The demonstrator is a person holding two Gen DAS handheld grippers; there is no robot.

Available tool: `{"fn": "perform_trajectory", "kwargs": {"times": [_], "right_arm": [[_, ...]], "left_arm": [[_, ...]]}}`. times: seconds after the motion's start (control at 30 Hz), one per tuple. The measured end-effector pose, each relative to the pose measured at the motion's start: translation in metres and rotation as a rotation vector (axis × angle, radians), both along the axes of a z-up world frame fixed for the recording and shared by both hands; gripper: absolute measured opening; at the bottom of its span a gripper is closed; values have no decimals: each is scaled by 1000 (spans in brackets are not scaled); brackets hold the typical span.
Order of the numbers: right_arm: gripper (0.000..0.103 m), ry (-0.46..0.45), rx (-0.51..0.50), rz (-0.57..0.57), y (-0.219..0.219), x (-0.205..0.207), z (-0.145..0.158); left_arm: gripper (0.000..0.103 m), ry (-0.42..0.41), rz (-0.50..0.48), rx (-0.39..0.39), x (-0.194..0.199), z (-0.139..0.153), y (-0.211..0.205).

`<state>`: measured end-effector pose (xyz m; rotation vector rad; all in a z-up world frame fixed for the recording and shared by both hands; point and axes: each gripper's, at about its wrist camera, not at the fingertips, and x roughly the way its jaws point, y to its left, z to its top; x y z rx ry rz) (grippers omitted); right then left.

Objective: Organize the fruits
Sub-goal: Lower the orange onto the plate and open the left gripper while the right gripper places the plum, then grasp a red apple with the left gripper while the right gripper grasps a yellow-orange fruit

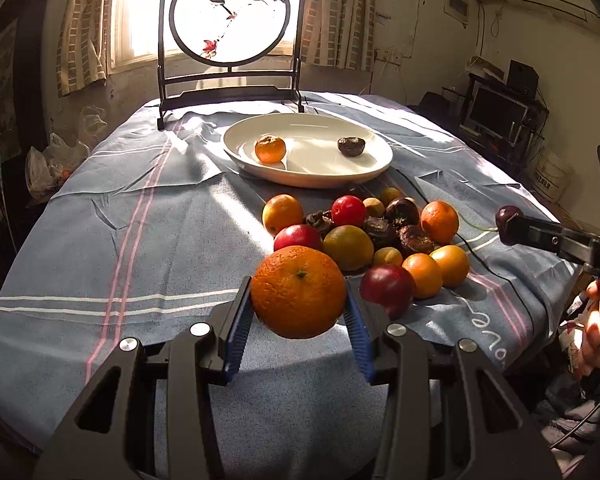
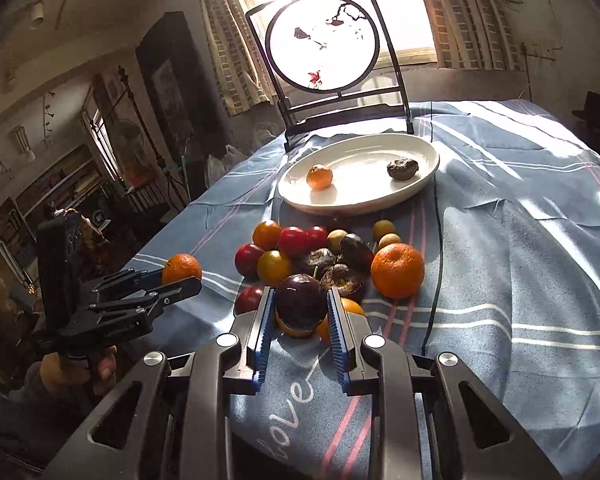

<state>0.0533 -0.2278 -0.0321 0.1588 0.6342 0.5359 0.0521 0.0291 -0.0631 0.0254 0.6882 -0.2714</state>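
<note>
Early in the sorting, judging by the white plate (image 1: 374, 170): only a small orange (image 1: 270, 148) and a dark wrinkled fruit (image 1: 351, 146) on it, well apart. Left gripper (image 1: 298, 294) pinching a large orange (image 1: 299, 291), held above the near edge of the blue-clothed counter (image 1: 100, 240). Right gripper (image 2: 301, 308) clamped on a dark plum (image 2: 301, 301), raised over the near side of the pile (image 1: 364, 232). Most of the work left: oranges, red plums, small yellow-green fruits and more wrinkled dark ones heaped together just in front of the plate.
</note>
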Motion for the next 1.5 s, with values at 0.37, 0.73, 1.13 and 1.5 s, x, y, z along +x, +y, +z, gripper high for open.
{"fn": "perform_trajectory", "kwargs": {"times": [0.37, 0.73, 1.13, 1.5], "right_arm": [[27, 146, 202, -1, -26, 127, 20], [31, 224, 122, -26, 22, 262, -2], [60, 126, 60, -78, -12, 149, 4], [66, 60, -24, -96, -25, 23, -32]], "left_arm": [[43, 26, -81, 6, 98, 25, -37], [54, 136, -56, 68, 225, 7, -78], [78, 40, -60, 37, 121, 28, -31], [78, 55, -180, 111, 3, -19, -52]]}}
